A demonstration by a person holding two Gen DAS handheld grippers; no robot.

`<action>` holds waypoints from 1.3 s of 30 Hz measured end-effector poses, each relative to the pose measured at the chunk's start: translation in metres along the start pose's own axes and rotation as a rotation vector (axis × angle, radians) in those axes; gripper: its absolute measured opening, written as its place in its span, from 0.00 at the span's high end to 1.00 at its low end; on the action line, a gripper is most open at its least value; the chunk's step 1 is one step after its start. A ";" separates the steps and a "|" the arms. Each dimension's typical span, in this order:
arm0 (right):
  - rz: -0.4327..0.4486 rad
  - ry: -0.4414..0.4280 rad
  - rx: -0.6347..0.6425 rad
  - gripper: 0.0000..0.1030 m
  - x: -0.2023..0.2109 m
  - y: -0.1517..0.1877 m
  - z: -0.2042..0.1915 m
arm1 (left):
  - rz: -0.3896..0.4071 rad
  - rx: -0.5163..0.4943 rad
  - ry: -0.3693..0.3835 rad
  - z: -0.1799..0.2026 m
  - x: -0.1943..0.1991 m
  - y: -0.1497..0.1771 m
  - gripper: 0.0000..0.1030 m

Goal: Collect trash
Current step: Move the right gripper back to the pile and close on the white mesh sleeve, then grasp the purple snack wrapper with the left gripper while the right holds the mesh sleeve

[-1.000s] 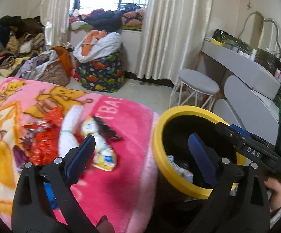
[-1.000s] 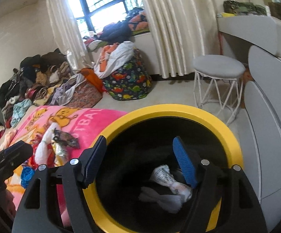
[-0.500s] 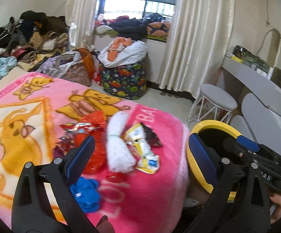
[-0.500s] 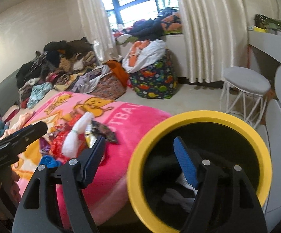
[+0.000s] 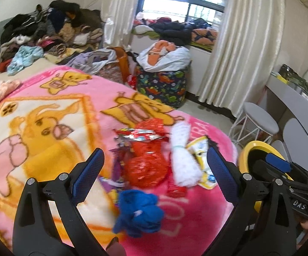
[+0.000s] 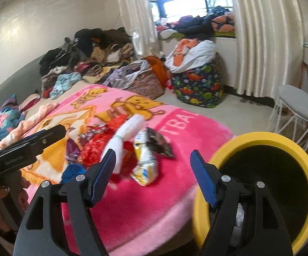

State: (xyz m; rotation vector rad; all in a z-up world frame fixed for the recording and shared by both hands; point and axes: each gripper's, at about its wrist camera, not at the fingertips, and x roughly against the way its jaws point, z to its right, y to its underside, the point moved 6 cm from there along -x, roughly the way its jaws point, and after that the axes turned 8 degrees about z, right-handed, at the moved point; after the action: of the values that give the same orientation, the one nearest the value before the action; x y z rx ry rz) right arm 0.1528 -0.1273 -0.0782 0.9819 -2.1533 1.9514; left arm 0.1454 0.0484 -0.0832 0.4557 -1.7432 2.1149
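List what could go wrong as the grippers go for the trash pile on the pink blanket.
1. The pile is tangled: the white bundle lies against the red wrapper and the yellow packet, so one pinch may drag neighbours along.
2. The blue crumpled piece sits on soft pink blanket; closing fingers might catch fleece too.
3. The yellow bin stands off the bed's edge, so loosely held scraps could fall to the floor.
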 end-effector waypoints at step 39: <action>-0.056 -0.190 0.049 0.91 -0.037 0.004 -0.070 | -0.088 0.119 0.011 -0.043 -0.008 0.004 0.91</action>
State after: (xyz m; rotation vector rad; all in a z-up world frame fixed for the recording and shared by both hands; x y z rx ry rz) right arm 0.1553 -0.0481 -0.0854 1.2702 -2.1535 1.9664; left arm 0.1499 0.0895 -0.0988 0.5410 -1.5680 2.1618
